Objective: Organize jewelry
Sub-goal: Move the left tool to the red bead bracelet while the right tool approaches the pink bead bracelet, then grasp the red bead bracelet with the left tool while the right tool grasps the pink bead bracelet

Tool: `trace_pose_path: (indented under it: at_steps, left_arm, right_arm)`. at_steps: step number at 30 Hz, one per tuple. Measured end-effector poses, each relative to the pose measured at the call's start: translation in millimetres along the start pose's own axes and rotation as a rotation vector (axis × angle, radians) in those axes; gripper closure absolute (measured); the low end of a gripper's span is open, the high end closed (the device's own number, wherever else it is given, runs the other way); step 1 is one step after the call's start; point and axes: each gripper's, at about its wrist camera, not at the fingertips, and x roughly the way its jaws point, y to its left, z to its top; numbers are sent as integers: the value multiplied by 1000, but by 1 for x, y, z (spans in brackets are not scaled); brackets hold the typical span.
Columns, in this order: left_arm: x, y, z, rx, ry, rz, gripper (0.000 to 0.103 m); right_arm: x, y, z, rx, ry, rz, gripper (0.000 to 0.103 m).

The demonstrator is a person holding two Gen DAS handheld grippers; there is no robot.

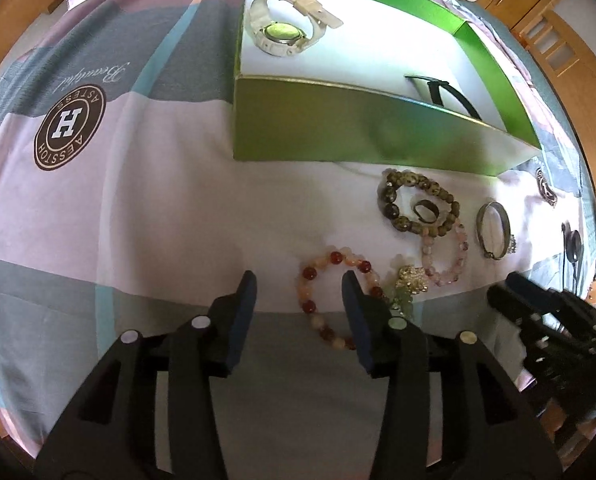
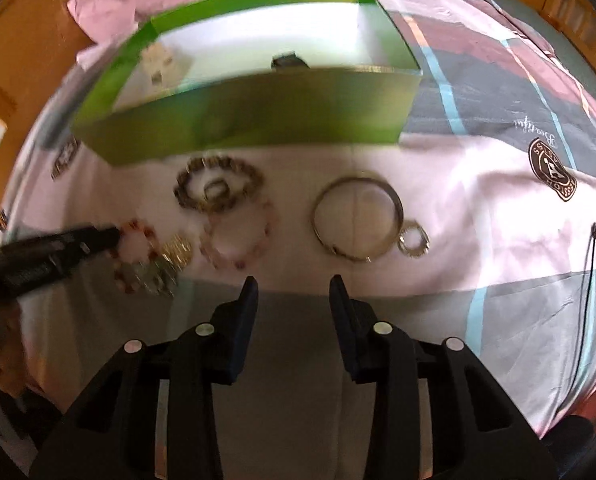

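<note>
Both grippers open, hovering over jewelry beside green box point(image 1: 362, 132).

Left gripper point(image 1: 298, 304): jaws apart, straddling red/peach bead bracelet point(image 1: 330, 300), in front of box. Right gripper point(image 2: 293, 304): jaws apart, holding nothing, near silver bangle point(image 2: 356, 220). White watch point(image 1: 285, 20) lies inside box; brown bead bracelet point(image 1: 418, 204) w/ ring point(image 1: 426, 212) inside it, just before box's front wall.

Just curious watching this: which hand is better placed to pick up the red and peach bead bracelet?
Probably left: its tongs are open right at the bead bracelet, while the right tongs hover nearer the metal bangle.
</note>
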Motion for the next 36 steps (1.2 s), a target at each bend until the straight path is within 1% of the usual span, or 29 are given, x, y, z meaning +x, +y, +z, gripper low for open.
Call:
trace_pose_path:
  at_steps: [3, 5, 7, 13, 15, 16, 17, 18, 19, 21, 22, 25, 28, 30, 32, 33, 35, 36]
  left_arm:
    - [4, 3, 0, -8, 3, 27, 61]
    - [5, 5, 1, -12, 2, 32, 62]
    - [5, 4, 1, -8, -2, 36, 62]
    - [7, -2, 1, 38, -8, 88, 62]
    - [9, -6, 1, 58, -3, 108, 62]
    - [10, -8, 1, 64, 0, 114, 62]
    - [10, -9, 0, 68, 0, 120, 65]
    - [10, -10, 0, 68, 0, 124, 73]
    - [10, -9, 0, 63, 0, 122, 77]
    - [8, -7, 1, 50, 4, 98, 93]
    - [6, -6, 1, 44, 9, 75, 94]
    - [-3, -7, 1, 47, -6, 51, 94]
    - [-16, -9, 1, 55, -35, 16, 94]
    - [-17, -7, 2, 47, -38, 25, 93]
    - [-14, -3, 3, 33, -28, 44, 89]
    - [-13, 0, 3, 26, -23, 49, 86]
    - [-11, 5, 0, 16, -21, 55, 82]
    - [-12, 9, -1, 12, -20, 53, 78]
  right_arm:
    - [6, 9, 8, -14, -20, 14, 65]
    - [14, 14, 14, -10, -14, 21, 69]
    - [21, 25, 18, -1, -7, 22, 69]
    - [40, 34, 23, -28, -10, -44, 69]
    - [40, 37, 23, -52, -17, -65, 81]
    - [38, 37, 22, -66, -18, -77, 90]
    - [37, 37, 21, -73, -14, -82, 95]
    - [35, 35, 19, -75, -7, -72, 95]
    - [33, 33, 16, -77, 0, -67, 95]
    - [26, 28, 9, -73, 12, -64, 95]
    - [22, 23, 3, -67, 21, -54, 95]
    - [7, 14, -7, -64, 27, -30, 95]
    - [-13, 4, -13, -70, 5, -15, 95]
    - [-16, -2, -12, -63, -2, -31, 95]
    - [-15, -11, -13, -24, -13, -49, 94]
    - [-17, -17, -13, -3, -11, -45, 92]
    - [-16, -19, -12, 23, -15, -34, 81]
    - [-16, -18, -12, 24, -15, -37, 80]
